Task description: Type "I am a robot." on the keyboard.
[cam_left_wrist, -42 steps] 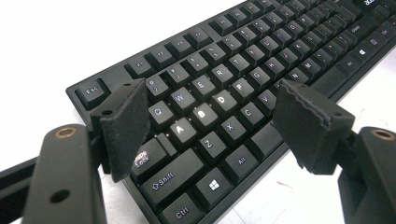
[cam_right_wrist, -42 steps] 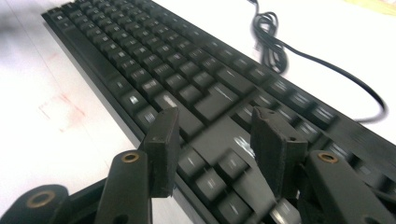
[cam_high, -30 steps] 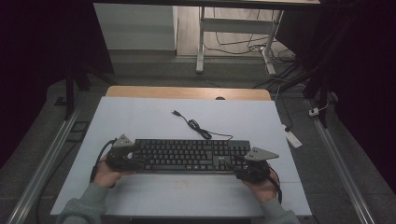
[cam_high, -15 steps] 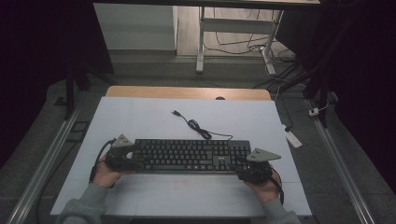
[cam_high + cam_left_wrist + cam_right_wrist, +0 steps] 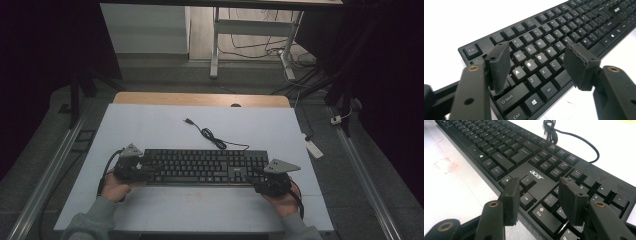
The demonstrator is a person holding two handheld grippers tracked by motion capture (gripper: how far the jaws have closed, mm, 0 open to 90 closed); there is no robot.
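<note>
Hovering spread over the keyboard's [image 5: 205, 167] left end, the left gripper [image 5: 537, 66] has just been narrowing its jaws above the letter keys, pinching nothing yet. The right gripper [image 5: 537, 200], also spread, sits over the arrow keys at the other end. Likely they bracket both ends to shift the keyboard across the table [image 5: 150, 125]; its cable [image 5: 210, 135] trails behind.

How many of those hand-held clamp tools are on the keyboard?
2. The left gripper is at the left end of the keyboard, over its letter keys. The right gripper is at the right end, over the arrow and number keys.
</note>
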